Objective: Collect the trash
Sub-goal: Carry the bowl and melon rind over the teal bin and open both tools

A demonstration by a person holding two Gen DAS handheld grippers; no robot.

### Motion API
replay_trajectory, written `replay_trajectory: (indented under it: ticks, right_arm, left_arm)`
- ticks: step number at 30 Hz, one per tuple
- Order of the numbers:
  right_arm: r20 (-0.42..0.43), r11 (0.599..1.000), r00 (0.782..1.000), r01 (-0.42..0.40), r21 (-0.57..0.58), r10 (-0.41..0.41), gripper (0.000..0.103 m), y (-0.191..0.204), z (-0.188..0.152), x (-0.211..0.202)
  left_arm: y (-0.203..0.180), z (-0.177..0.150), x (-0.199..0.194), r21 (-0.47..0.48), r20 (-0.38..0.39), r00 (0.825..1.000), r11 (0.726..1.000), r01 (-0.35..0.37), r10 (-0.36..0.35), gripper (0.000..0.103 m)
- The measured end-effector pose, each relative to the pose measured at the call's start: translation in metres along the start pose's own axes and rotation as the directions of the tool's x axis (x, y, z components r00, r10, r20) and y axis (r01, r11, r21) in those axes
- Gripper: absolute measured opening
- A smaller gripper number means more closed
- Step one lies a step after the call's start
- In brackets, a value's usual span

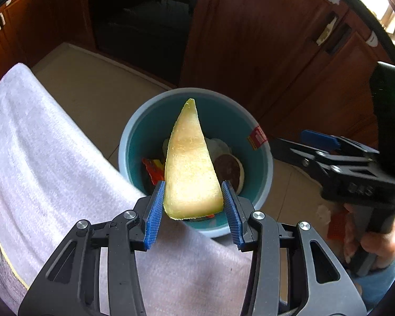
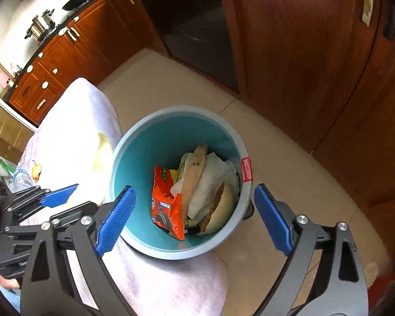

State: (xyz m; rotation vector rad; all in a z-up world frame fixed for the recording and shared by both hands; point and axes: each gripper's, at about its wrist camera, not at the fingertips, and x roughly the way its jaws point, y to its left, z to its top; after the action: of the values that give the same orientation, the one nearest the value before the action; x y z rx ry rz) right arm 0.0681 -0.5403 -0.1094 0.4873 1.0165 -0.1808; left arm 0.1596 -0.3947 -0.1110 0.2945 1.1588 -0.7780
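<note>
Left gripper (image 1: 194, 205): black linkage frame with blue ribbed pads (image 1: 155, 213). The melon rind (image 1: 191, 168) sits between the pads, a pale yellow wedge, curved, tapering to a point at the far end, with a thin green skin line along its lower edge and a moist, grainy surface. The left pad touches the wide end; a narrow gap shows at the right pad, so whether the rind is clamped or just let go cannot be told. The rind hangs directly over the mouth of the trash bin (image 1: 134, 137).

Trash bin: round, smooth plastic, pale grey rim, teal interior, with a red label (image 2: 246, 169) on its rim at the right. It stands on the beige tiled floor (image 2: 171, 84), just beside the edge of the desk (image 1: 39, 144), which is covered in a white-lilac cloth with a soft ribbed weave.

Contents, seen from the right wrist view: a crumpled glossy red snack wrapper (image 2: 168, 205), white crumpled paper (image 2: 213, 181), a tan paper sleeve (image 2: 194, 173), and a round bun (image 2: 221, 208) with a dark filling, lying on edge against the wall.

Right gripper (image 2: 194, 218): same build, its pads spread wide apart with nothing between them, held over the near rim of the bin. In the left wrist view it appears at the right edge, gripped by a hand (image 1: 376, 247).

Background: reddish-brown wooden cabinets (image 2: 65, 52), and a steel pot (image 2: 40, 26) on the stove.
</note>
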Motion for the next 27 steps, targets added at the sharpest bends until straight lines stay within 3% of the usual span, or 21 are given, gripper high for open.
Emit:
replay_trajectory:
  ticks: [4, 13, 27]
  right_arm:
    - [0.001, 1.000, 1.000, 0.006, 0.004, -0.006, 0.093, 0.001, 0.001, -0.004]
    - [-0.006, 0.999, 1.000, 0.005, 0.037, -0.005, 0.096, -0.001, -0.002, -0.012]
    - [0.008, 1.000, 1.000, 0.007, -0.026, -0.007, 0.096, 0.040, -0.017, -0.040]
  left_arm:
    - [-0.006, 0.010, 0.008, 0.009, -0.006, 1.000, 1.000, -0.002, 0.002, 0.046]
    - [-0.012, 0.006, -0.011, -0.010, 0.047, 0.999, 1.000, -0.011, 0.011, 0.071]
    - [0.001, -0.027, -0.064, -0.032, 0.107, 0.994, 0.999, -0.023, 0.027, 0.072]
